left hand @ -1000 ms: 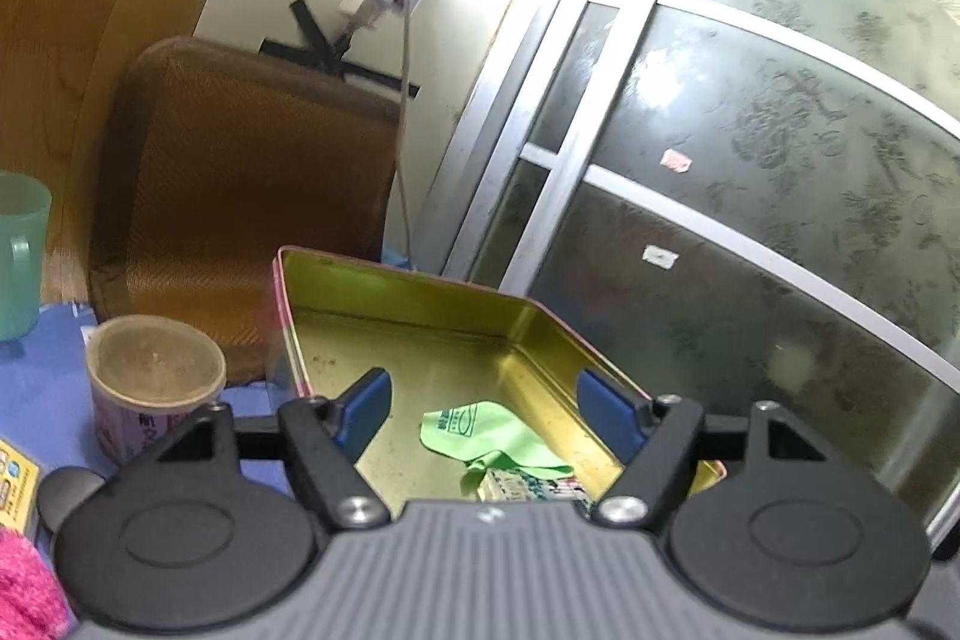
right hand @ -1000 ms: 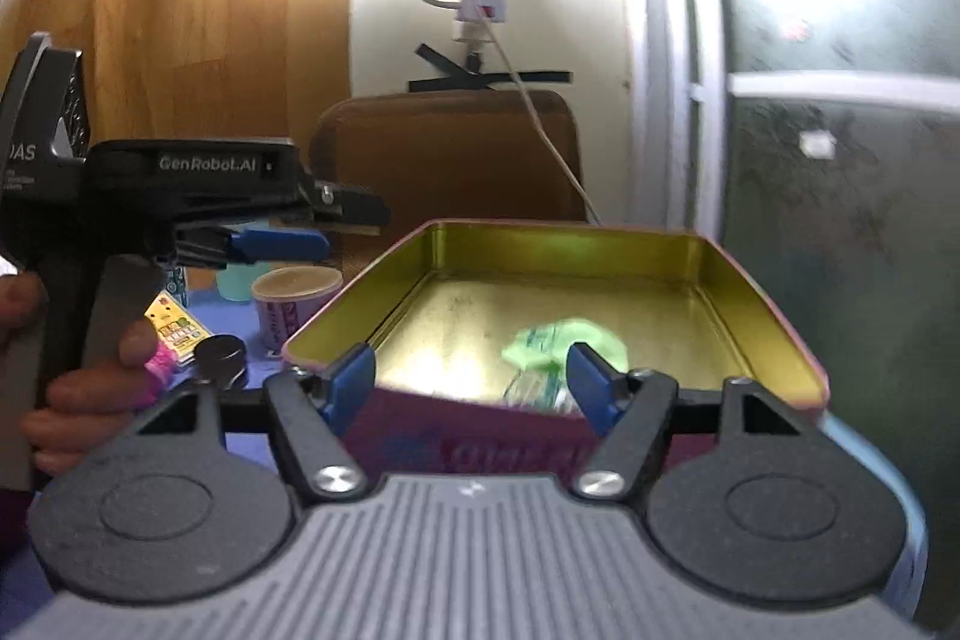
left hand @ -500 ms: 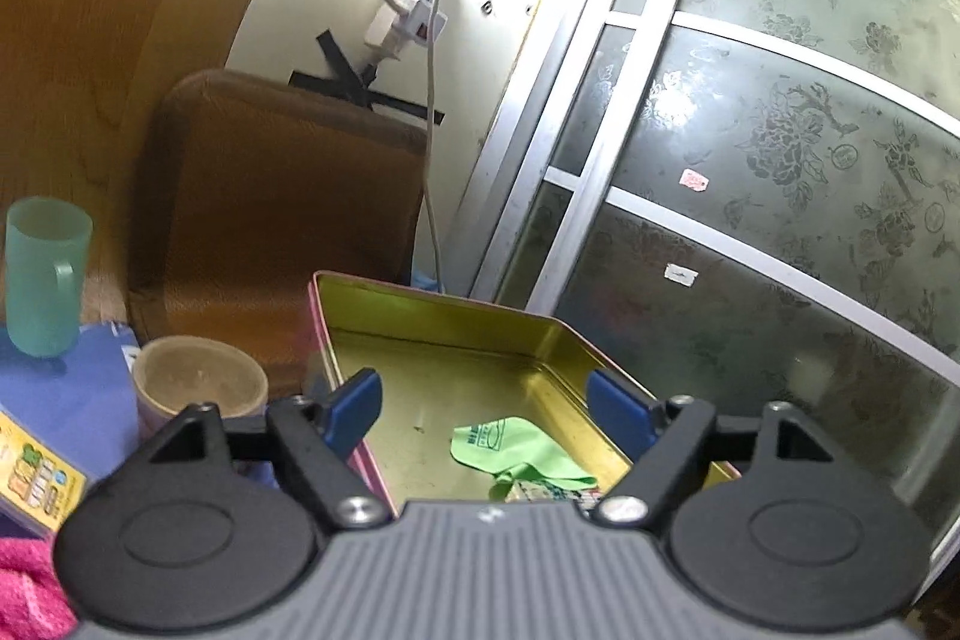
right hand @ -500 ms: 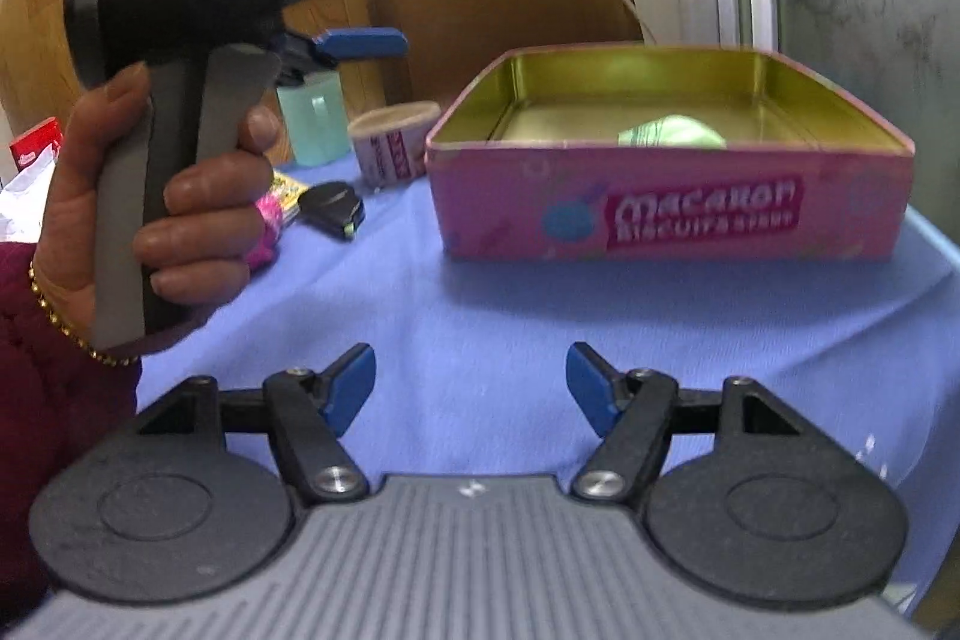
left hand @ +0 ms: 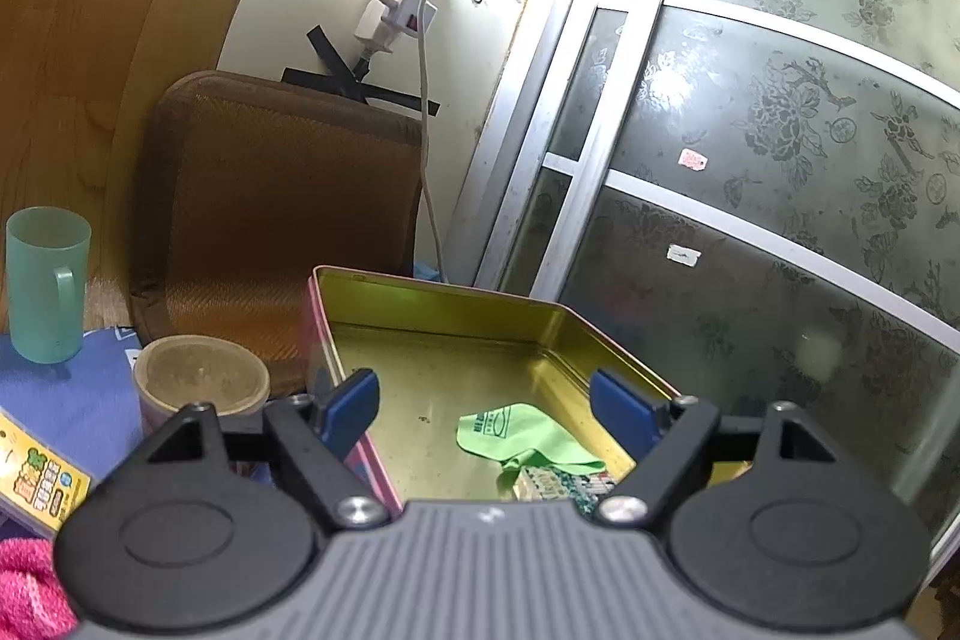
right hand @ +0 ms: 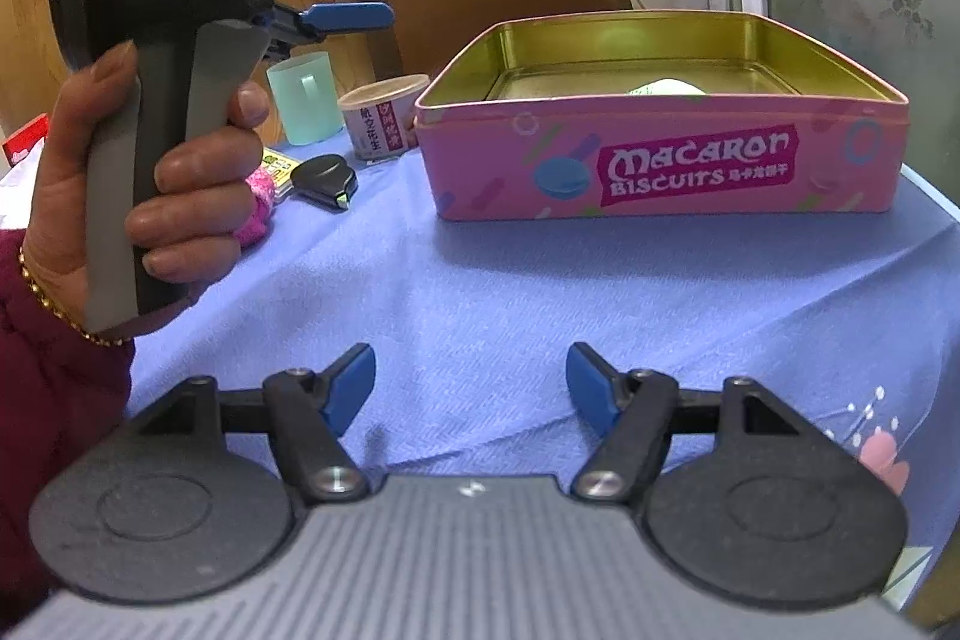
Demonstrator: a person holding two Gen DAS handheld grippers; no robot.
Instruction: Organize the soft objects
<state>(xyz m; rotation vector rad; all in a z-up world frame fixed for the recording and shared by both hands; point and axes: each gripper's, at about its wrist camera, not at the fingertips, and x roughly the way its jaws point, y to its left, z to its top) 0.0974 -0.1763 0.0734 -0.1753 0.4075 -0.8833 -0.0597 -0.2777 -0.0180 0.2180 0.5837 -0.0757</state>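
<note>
The pink rectangular biscuit tin [right hand: 660,160], open and gold-lined, stands at the far side of the blue cloth-covered table [right hand: 540,292], and it looks to be the collecting box for the soft things. A bright green cloth [left hand: 519,436] already lies crumpled on its floor toward the near right corner, partly over a patterned packet [left hand: 564,481] whose nature I cannot tell.

The left gripper [left hand: 483,406] hangs over the tin's near edge with its blue fingers spread wide and nothing between them, which fits a hand that has nothing to carry. The right gripper [right hand: 471,388] is also spread and empty, low over bare cloth well short of the tin; in its view the person's left hand [right hand: 150,184] holds the other tool upright by the handle.

A fluffy pink soft item [right hand: 258,205] lies at the left of the table, just beside a yellow printed card [left hand: 42,478] and a small black object [right hand: 327,178]. It is probably the next piece to go in. A green plastic mug [left hand: 45,280] and a paper cup [left hand: 201,382] stand at the far left, hard goods that likely stay out.
</note>
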